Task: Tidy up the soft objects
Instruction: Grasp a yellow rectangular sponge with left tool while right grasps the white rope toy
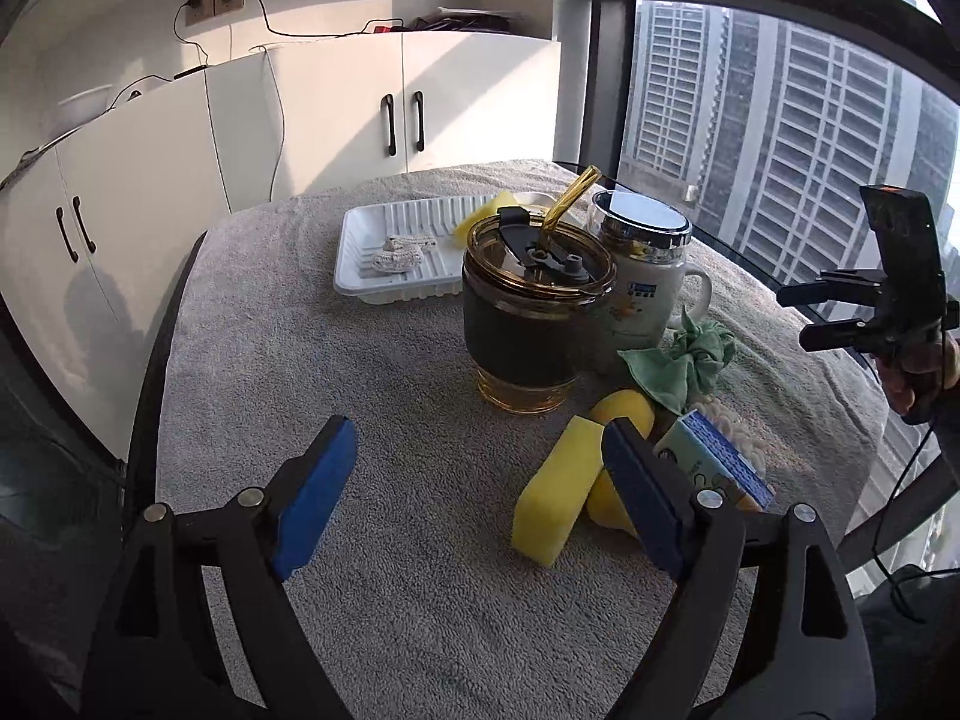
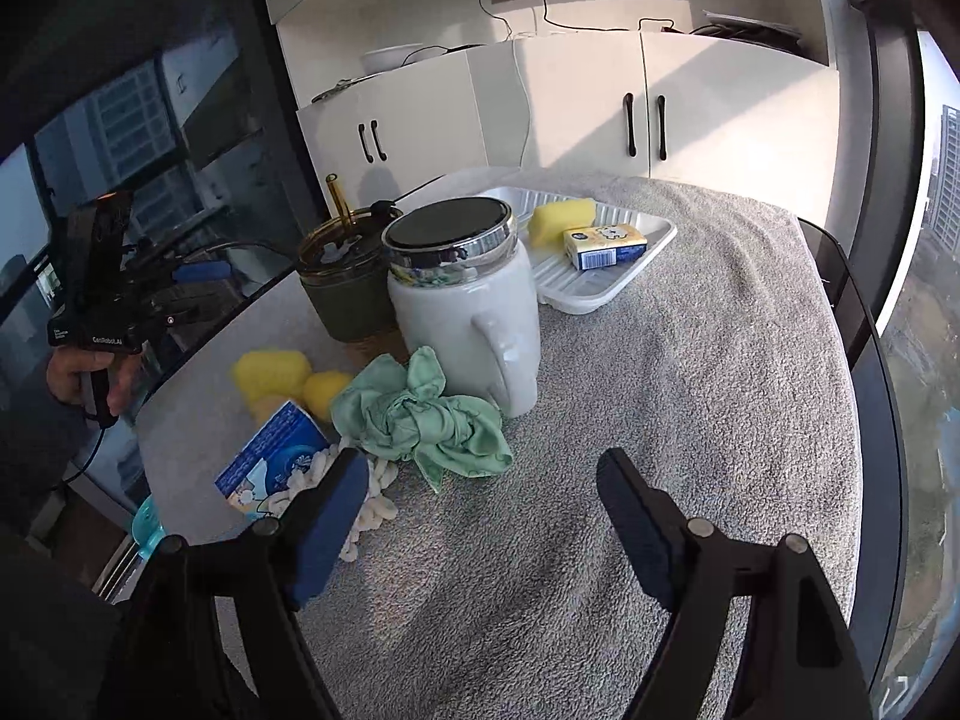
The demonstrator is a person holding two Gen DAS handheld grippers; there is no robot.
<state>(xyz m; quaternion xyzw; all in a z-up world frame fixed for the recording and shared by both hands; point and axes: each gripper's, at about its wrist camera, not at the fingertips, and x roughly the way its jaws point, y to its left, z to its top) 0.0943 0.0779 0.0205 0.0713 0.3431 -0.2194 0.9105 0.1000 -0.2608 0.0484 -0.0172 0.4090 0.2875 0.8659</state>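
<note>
My left gripper [image 1: 474,468] is open and empty above the grey towel, just left of a yellow sponge block [image 1: 555,501] and round yellow sponges [image 1: 624,408]. Beside them lie a blue tissue pack [image 1: 714,459], a white knitted piece [image 1: 738,426] and a crumpled green cloth [image 1: 684,360]. The white tray [image 1: 372,240] at the back holds a knitted rag [image 1: 399,252] and a yellow sponge [image 1: 480,213]. My right gripper [image 2: 483,480] is open and empty, just in front of the green cloth [image 2: 420,420]; the tray [image 2: 600,294] there shows a sponge [image 2: 561,219] and a tissue pack [image 2: 603,246].
An amber tumbler with a straw [image 1: 534,312] and a white lidded mug [image 1: 642,276] stand mid-table between the tray and the loose soft things. White cabinets [image 1: 336,114] stand behind. A window [image 1: 780,120] runs along the right. The round table edge is close.
</note>
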